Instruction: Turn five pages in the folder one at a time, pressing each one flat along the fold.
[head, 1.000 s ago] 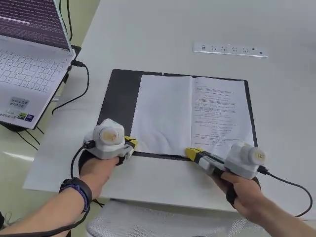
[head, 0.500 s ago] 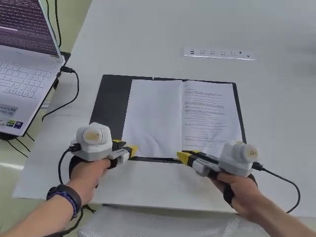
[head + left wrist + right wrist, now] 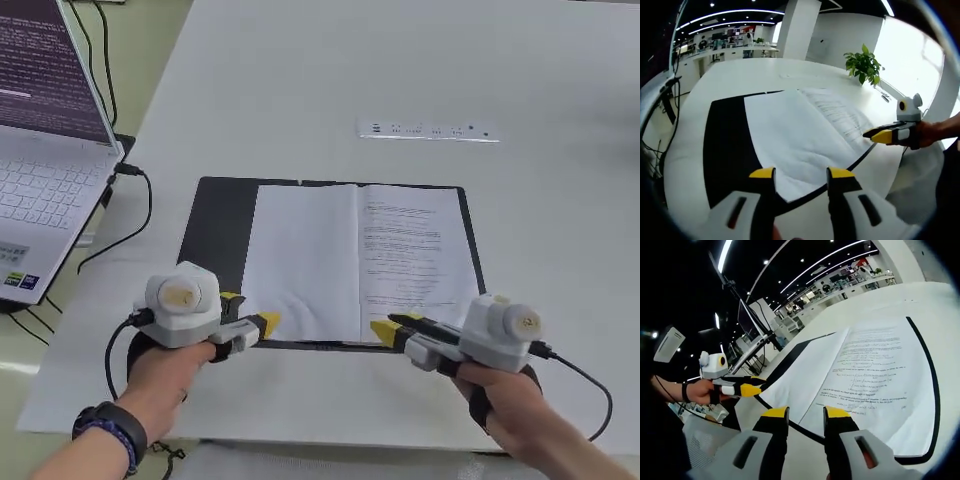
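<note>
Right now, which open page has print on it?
The right-hand page, by the right gripper: it carries lines of text. The left-hand page, by the left gripper, is blank white.

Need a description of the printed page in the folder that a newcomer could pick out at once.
On the white table, find the open black folder lying in front of the person. In the head view, the printed page is its right-hand sheet, by the right gripper; it carries lines of small text, while the neighbouring sheet is blank.
</note>
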